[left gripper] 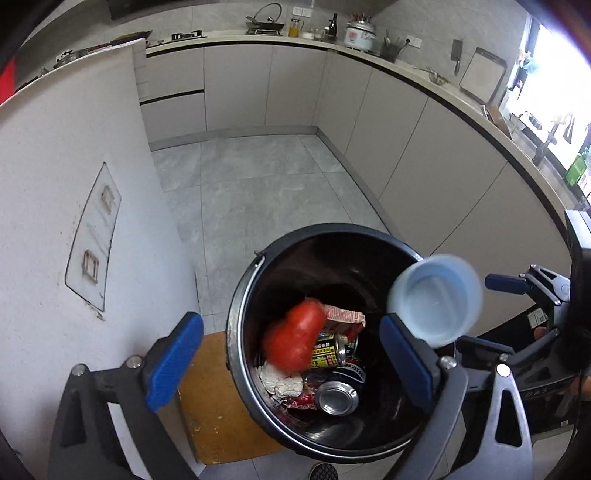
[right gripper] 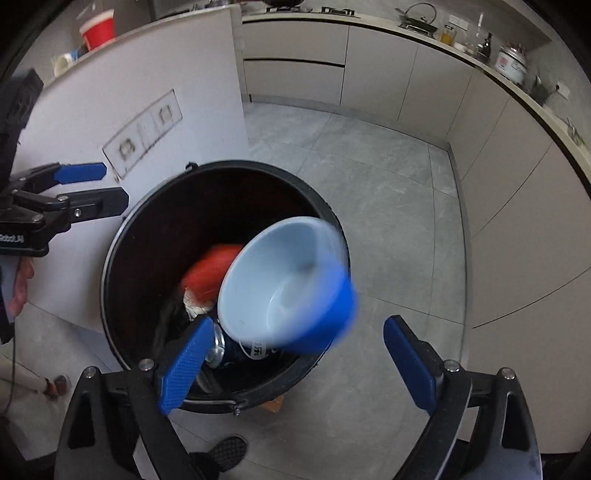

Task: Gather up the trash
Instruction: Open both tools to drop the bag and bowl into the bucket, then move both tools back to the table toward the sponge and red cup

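- While both grippers hung over the round black plastic bucket (left gripper: pixel 236 332), the left gripper (left gripper: pixel 291 362) had its blue-padded fingers (left gripper: pixel 173 365) spread wide with nothing pressed between them; the blurred red paper cup (left gripper: pixel 293 341) was in mid-air below them, inside the bucket mouth.
- The right gripper (right gripper: pixel 293 365) likewise held its fingers (right gripper: pixel 184 365) wide apart and gripped nothing; the pale blue plastic cup (right gripper: pixel 284 284), blurred and tipped on its side, was loose just above the bucket's near rim.
- Judged from its place, the blue cup was the risk: it hung over the rim rather than the centre, so it might clip the edge and bounce out onto the grey tiled floor (right gripper: pixel 369 166).
- The red cup looked safely inside, heading for the crushed drink cans (left gripper: pixel 338 398) and crumpled wrappers (left gripper: pixel 343 317) at the bottom.
- The bucket sat on a brown wooden board (left gripper: pixel 210 398) beside a white panel (left gripper: pixel 74 184), close enough to deflect a stray cup.
- A person's shoe (right gripper: pixel 221 454) stood just by the bucket, where a nudge could shift it.
- Another red paper cup (right gripper: pixel 98 29) remained on the surface above the panel, so I judged collecting unfinished.
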Motion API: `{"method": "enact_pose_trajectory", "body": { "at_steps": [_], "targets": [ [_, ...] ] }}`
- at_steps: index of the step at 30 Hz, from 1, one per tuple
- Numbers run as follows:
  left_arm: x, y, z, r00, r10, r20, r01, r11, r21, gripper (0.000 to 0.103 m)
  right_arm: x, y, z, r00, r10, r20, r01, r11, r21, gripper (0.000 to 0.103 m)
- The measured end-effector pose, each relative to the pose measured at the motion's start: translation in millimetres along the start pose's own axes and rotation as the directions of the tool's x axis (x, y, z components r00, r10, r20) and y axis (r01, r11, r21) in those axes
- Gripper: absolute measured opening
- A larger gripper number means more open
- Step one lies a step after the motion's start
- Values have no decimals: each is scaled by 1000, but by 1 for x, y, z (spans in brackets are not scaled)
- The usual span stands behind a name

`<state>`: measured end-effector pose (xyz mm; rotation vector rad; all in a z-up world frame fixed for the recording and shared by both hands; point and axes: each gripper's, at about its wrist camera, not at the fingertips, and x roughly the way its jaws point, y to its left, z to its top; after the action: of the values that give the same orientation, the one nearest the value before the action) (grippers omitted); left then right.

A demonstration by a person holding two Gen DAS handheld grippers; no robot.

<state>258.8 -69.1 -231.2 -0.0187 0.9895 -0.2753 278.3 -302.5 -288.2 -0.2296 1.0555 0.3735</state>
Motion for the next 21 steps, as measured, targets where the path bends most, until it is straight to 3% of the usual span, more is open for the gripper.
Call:
{"method": "enact_pose_trajectory", "body": {
  "at_steps": [5,12,17,21],
  "targets": [
    [-3,0,-5,1000,3,1,-3,1000,0,97,-4,1,-2,999,41,25,-41,999,8,95],
    [-14,5,-3,1000,15,20,-15,1000,-20,97,-17,3,-1,999,24,45,-26,999,38,95],
    [-38,4,10,998,31,48,-29,999,-35,97,-35,0,12,999,-13,53,8,996,88,95],
    [-66,3,22,997,41,72,-39,999,-32,97,-62,-5,26,996,0,87,-13,989,148,95]
  ]
}}
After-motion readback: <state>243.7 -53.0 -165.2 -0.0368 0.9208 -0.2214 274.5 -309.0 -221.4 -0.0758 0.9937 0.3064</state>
